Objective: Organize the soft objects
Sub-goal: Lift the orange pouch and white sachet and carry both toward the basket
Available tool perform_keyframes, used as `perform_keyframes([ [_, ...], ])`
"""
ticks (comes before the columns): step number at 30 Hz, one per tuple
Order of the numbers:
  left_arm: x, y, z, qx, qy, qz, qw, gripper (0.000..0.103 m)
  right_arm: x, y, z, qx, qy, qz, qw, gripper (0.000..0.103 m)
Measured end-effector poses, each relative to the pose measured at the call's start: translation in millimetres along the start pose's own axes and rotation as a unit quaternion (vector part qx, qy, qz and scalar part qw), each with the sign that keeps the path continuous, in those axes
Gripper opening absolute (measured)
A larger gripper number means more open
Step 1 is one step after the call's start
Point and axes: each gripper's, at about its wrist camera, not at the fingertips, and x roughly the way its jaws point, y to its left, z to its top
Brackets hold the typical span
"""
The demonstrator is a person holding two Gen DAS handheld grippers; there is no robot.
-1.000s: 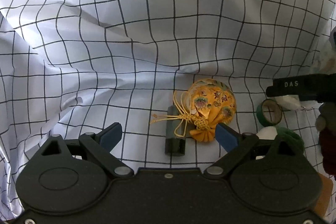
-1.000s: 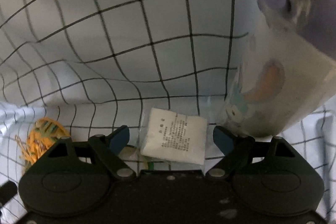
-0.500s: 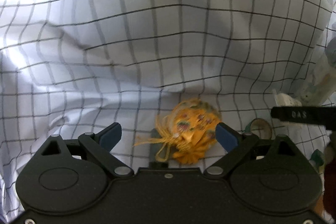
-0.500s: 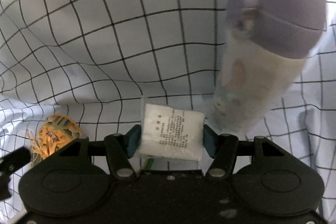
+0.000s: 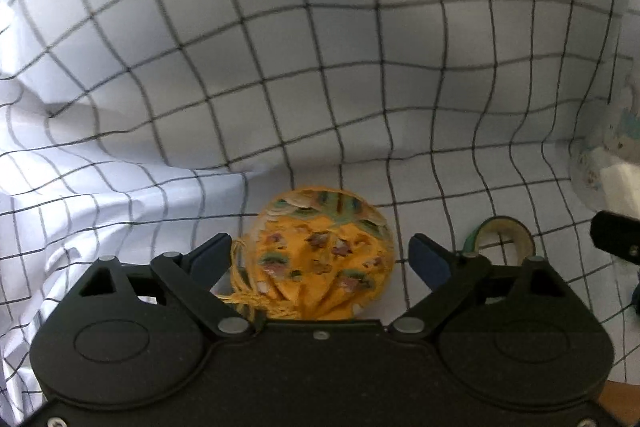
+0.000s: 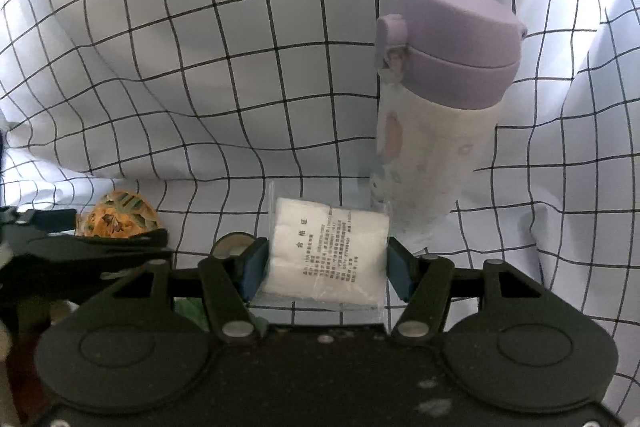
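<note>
An orange embroidered pouch (image 5: 320,255) with a yellow tassel lies on the checked cloth (image 5: 280,67). My left gripper (image 5: 320,259) is open, its blue fingers on either side of the pouch with a gap to each. My right gripper (image 6: 325,267) is shut on a white cotton packet (image 6: 326,251) in clear plastic with printed text. The pouch also shows at the left of the right wrist view (image 6: 120,215), behind the left gripper's black body.
A white bottle with a lilac lid (image 6: 436,115) stands just right of the packet. A green tape roll (image 5: 500,239) lies right of the left gripper. The checked cloth (image 6: 200,67) rises in folds behind everything.
My left gripper moved forward so the pouch now sits between its open fingers. My right gripper closed on the white packet and drew back from the bottle.
</note>
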Motion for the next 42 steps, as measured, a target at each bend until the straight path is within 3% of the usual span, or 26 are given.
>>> perform_keyframes([
  [1, 1.6, -2.7, -0.9, 0.005, 0.001, 0.003, 1.0000, 0.070, -0.6, -0.4, -1.0, -0.002, 0.000, 0.000, 1.000, 0.061],
  [3, 1.2, -6.7, -2.2, 0.017, -0.008, 0.011, 0.9998, 0.068, 1.1, 0.3, -3.8, -0.005, -0.001, -0.002, 1.000, 0.061],
  [8, -16.2, 10.1, -1.0, -0.015, -0.027, -0.018, 0.9994, 0.065, 8.2, 6.1, -4.5, -0.005, 0.002, -0.003, 1.000, 0.061],
  [15, -63.2, 58.3, -2.6, -0.060, -0.063, -0.002, 0.9962, 0.065, -6.2, 22.3, 5.5, -0.011, -0.006, 0.018, 1.000, 0.061],
  [25, -83.2, 136.5, -48.4, -0.115, -0.024, 0.026, 0.9927, 0.065, -21.4, 103.9, 10.3, -0.082, -0.024, 0.082, 0.993, 0.061],
  [31, -85.4, 169.5, -82.5, -0.146, -0.005, 0.053, 0.9879, 0.065, -26.7, 162.8, -0.9, -0.135, -0.025, 0.126, 0.983, 0.061],
  [42, -131.2, 203.6, -150.1, -0.218, -0.033, 0.087, 0.9715, 0.065, -61.7, 236.5, -57.9, -0.235, -0.031, 0.207, 0.949, 0.061],
])
